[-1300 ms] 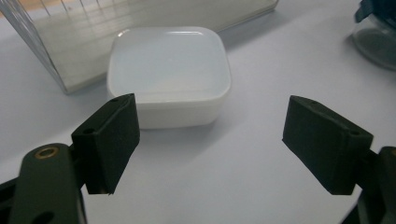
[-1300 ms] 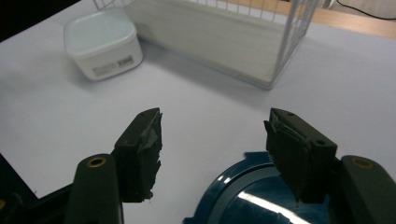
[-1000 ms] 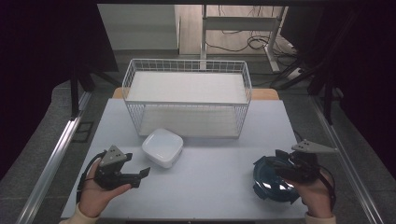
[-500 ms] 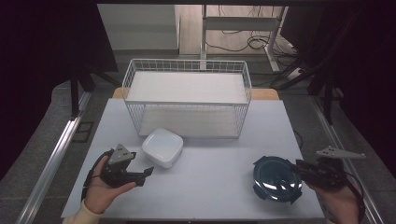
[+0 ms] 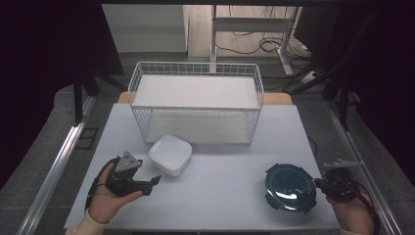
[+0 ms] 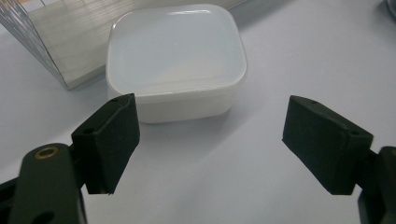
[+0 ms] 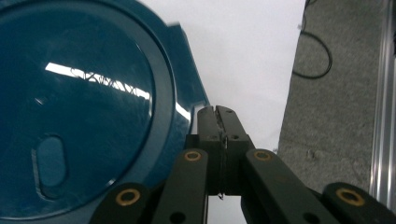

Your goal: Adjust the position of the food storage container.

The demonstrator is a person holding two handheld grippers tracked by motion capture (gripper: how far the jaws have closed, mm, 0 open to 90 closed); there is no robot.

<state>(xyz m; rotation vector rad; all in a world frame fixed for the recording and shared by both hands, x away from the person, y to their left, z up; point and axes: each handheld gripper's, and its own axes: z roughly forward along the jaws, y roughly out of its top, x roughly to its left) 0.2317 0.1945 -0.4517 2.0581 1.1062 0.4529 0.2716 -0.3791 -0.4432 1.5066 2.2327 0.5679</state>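
The left gripper [image 5: 155, 180] is hanging released, jaws spread wide, with the white square container [image 5: 170, 154] sitting on the table just ahead of it and the wire basket [image 5: 195, 105] standing beyond that. Farther right, the right gripper [image 5: 318, 183] is sitting clenched on nothing, having pulled back off the dark blue round lid [image 5: 290, 186], which is now lying free just beside its tips, apparently set down.

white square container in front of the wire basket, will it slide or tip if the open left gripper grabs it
The white container looks like stiff, light plastic, so it would probably slide easily. It sits low and wide, so tipping seems unlikely. Its glossy sides may slip between the left gripper pads.
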